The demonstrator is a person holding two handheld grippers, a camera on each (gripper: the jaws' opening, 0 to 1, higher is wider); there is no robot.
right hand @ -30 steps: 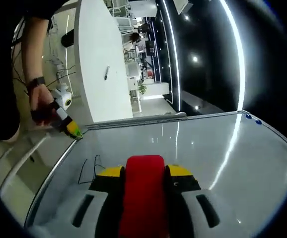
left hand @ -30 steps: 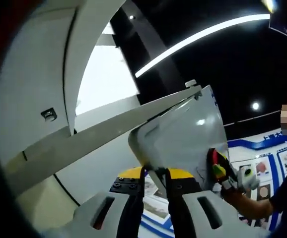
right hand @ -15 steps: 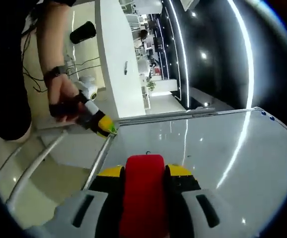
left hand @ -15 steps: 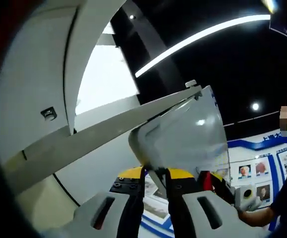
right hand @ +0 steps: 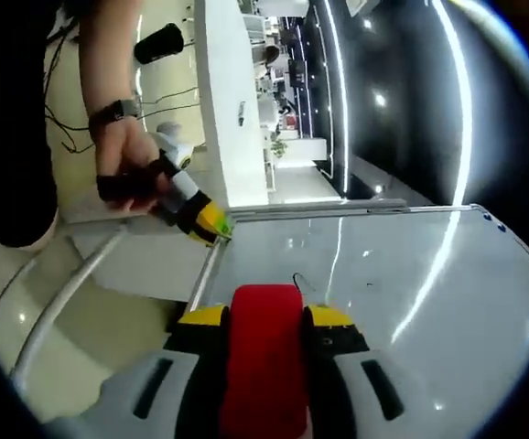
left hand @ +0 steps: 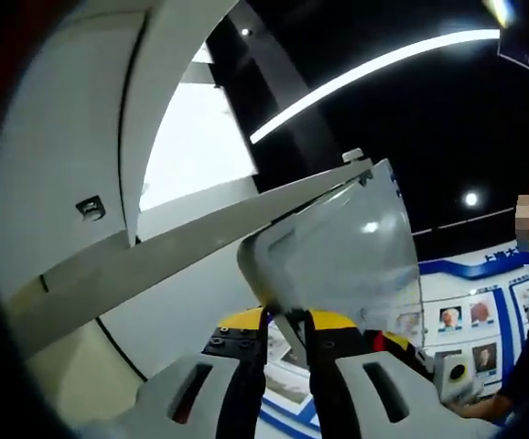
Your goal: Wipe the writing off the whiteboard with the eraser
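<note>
Bottom centre of the right gripper view, the right claw (right hand: pixel 265 334) grips the red eraser (right hand: pixel 264 352) against the whiteboard (right hand: pixel 402 302); a black scribble (right hand: pixel 298 281) sits just beyond. At the upper left, the left claw (right hand: pixel 211 222) pinches the board's corner. In the left gripper view its jaws clamp the edge (left hand: pixel 287 320).

Glossy board, matt red eraser, plastic jaws

The whiteboard (right hand: pixel 402 302) has a smooth, mirror-glossy face (ceiling lights streak across it) with a thin, metal-looking edge strip; in the left gripper view the whiteboard (left hand: pixel 347 251) shines the same way. The eraser (right hand: pixel 264 357) looks matt red, soft-surfaced. The right gripper (right hand: pixel 264 322) and left gripper (left hand: pixel 283 322) have matt grey plastic bodies with yellow tips. The floor (right hand: pixel 81 320) is polished.
</note>
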